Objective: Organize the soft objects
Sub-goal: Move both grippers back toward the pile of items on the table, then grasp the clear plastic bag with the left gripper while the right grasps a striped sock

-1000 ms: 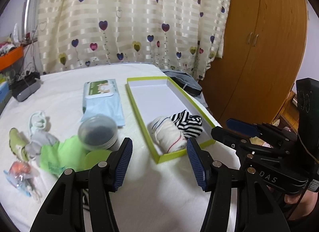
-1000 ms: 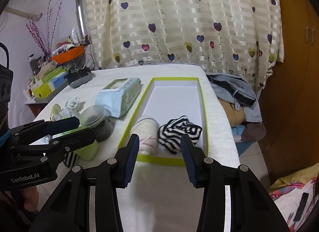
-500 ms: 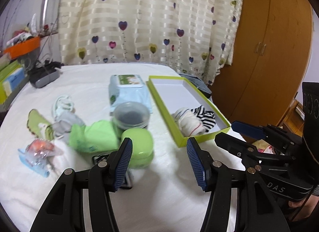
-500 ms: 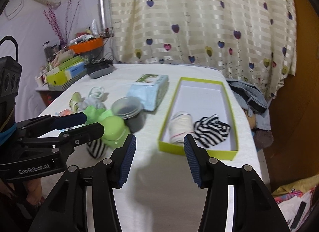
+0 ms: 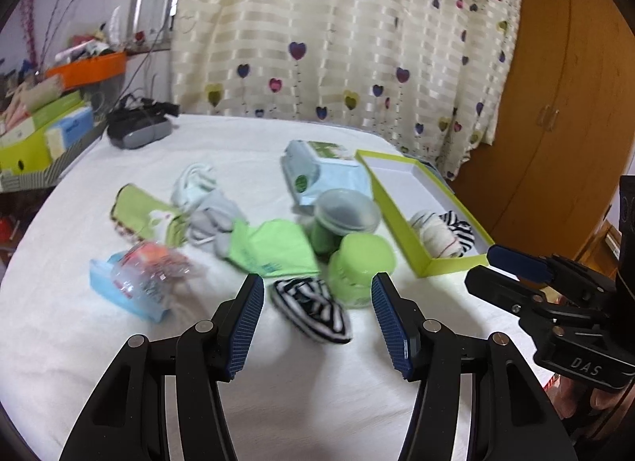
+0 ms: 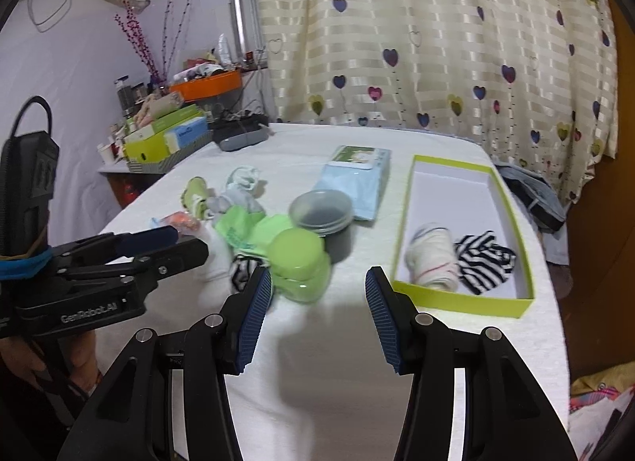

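Observation:
A lime-rimmed box (image 5: 452, 267) (image 6: 464, 300) on the white bed holds a white rolled sock (image 5: 434, 233) (image 6: 432, 256) and a black-and-white striped sock (image 5: 462, 233) (image 6: 482, 262). Another striped sock (image 5: 311, 308) (image 6: 242, 268) lies loose just ahead of my open, empty left gripper (image 5: 317, 320). Further left lie a green sock (image 5: 270, 248) (image 6: 242, 229), grey and white socks (image 5: 208, 205), and a lime sock (image 5: 139, 213). My right gripper (image 6: 318, 302) is open and empty, right of the left gripper (image 6: 158, 246).
A lime jar (image 5: 361, 266) (image 6: 299, 264) and a dark tub with a clear lid (image 5: 343, 219) (image 6: 323, 215) stand beside the socks. A wipes pack (image 5: 321, 175) (image 6: 357, 179), a crinkly packet (image 5: 139, 278), a grey device (image 5: 139, 129), a cluttered side shelf (image 6: 170, 135), a wardrobe (image 5: 555, 104).
Both grippers have swung left, away from the box and over the loose pile. The striped sock on the bed has come into view between the left fingers. Both stayed open.

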Demonstrator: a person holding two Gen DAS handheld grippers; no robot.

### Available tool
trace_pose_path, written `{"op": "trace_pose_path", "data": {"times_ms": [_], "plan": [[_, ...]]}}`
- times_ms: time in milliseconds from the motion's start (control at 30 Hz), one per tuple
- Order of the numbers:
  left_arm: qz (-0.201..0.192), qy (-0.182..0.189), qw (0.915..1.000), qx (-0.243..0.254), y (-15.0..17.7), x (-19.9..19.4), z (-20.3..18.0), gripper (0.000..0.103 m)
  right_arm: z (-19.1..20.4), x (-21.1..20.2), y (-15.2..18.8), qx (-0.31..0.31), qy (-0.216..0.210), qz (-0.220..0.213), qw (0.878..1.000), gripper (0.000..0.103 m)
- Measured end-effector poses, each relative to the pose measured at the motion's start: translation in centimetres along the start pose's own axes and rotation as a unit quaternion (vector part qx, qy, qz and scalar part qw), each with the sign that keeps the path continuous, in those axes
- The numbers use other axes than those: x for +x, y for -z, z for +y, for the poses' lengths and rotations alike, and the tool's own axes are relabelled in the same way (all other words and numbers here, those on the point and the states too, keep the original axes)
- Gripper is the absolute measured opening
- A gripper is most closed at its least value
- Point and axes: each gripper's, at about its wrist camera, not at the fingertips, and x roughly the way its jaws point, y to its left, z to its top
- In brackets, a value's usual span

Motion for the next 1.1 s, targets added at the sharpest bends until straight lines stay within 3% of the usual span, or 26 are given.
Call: {"op": "trace_pose_path", "data": {"times_ms": [467,867,1100], "plan": [[0.001,-0.041,0.9982,-0.043,1.1,-0.1,5.8,0.055,4.7,5.2,1.5,-0.025,-0.058,0.055,0.997,0.051],[0.006,-0.056,0.9957,-0.074,1.6,0.5,9.8,0.055,6.2,10.0,1.9,-0.03,-0.056,0.106,0.992,0.051],[0.006,-0.073,0.9934,-0.088,1.3,1.3,11.8,0.055,6.6,11.1,1.7,-0.031,-0.047,0.111,0.992,0.051]]}}
